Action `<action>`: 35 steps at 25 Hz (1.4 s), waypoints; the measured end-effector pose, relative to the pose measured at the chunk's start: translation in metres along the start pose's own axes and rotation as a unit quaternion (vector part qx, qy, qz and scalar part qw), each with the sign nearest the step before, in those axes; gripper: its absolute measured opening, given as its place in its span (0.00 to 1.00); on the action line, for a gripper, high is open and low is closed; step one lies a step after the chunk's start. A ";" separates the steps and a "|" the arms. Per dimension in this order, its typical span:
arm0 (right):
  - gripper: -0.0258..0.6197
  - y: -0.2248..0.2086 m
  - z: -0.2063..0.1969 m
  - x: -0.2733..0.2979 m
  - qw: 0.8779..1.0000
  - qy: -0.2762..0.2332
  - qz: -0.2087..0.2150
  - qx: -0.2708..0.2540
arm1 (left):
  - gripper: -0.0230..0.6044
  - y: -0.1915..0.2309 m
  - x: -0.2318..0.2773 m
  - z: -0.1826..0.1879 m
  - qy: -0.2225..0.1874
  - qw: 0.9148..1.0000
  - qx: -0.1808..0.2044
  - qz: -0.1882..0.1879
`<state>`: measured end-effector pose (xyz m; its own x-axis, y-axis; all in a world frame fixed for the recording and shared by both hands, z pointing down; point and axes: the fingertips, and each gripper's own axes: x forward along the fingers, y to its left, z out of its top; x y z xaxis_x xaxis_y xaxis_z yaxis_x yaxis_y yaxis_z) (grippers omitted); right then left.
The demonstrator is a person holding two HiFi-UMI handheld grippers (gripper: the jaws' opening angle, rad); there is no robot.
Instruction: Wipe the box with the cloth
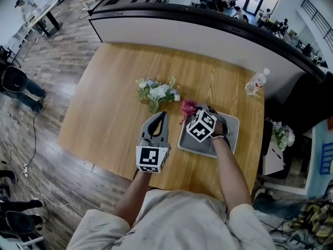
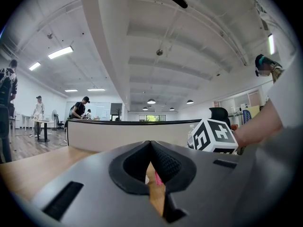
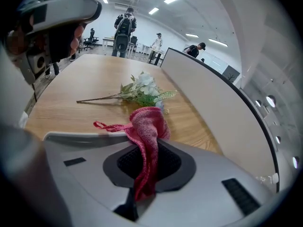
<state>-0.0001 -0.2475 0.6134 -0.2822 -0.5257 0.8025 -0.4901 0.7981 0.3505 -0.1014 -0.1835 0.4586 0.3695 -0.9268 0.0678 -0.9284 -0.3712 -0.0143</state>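
Observation:
A grey, tray-like box [image 1: 233, 126] lies on the wooden table near its front right. My right gripper [image 1: 196, 111] hovers over the box's left part, shut on a pink knitted cloth [image 1: 188, 107]. In the right gripper view the cloth [image 3: 147, 136] hangs bunched between the jaws, with a loop trailing left. My left gripper [image 1: 162, 115] rests on the table just left of the box, jaws closed, nothing held. In the left gripper view the left gripper [image 2: 150, 143] has its tips touching.
A bunch of white artificial flowers [image 1: 157, 92] lies behind the grippers; the flowers [image 3: 140, 91] also show in the right gripper view. A plastic water bottle [image 1: 256, 82] stands near the table's far right corner. A curved partition wall [image 1: 208, 33] runs behind the table [image 1: 104, 113].

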 end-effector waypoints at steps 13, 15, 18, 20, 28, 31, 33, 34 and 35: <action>0.14 0.004 0.000 0.000 1.000 0.002 0.001 -0.004 | 0.06 0.001 0.001 0.000 0.001 1.000 0.001 0.001; 0.14 0.004 0.000 0.000 1.000 0.003 0.001 -0.006 | 0.06 0.002 0.002 -0.001 0.001 1.000 0.001 0.001; 0.14 0.006 -0.001 -0.001 1.000 0.004 0.003 -0.009 | 0.06 0.002 0.002 -0.001 0.001 1.000 0.001 0.001; 0.14 0.009 -0.001 -0.002 1.000 0.006 0.004 -0.012 | 0.06 0.002 0.002 0.000 0.001 1.000 0.001 0.000; 0.14 0.018 -0.002 -0.008 0.999 0.013 0.014 -0.025 | 0.06 -0.001 0.003 0.002 0.001 1.000 0.001 -0.002; 0.14 0.022 -0.001 -0.011 0.999 0.013 0.016 -0.028 | 0.06 0.000 0.002 0.002 -0.001 1.000 0.002 -0.001; 0.14 0.025 -0.002 -0.012 0.999 0.012 0.019 -0.028 | 0.06 0.000 0.002 0.002 -0.001 1.000 0.002 -0.001; 0.14 0.026 -0.003 -0.013 0.999 0.012 0.021 -0.026 | 0.06 -0.001 0.002 0.002 -0.001 1.000 0.002 -0.002; 0.14 0.028 -0.003 -0.013 0.999 0.011 0.024 -0.024 | 0.06 -0.001 0.002 0.002 -0.001 1.000 0.002 -0.002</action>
<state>-0.0073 -0.2174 0.6140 -0.2857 -0.4797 0.8296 -0.4368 0.8357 0.3328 -0.0996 -0.1855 0.4568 0.3739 -0.9251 0.0667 -0.9265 -0.3758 -0.0183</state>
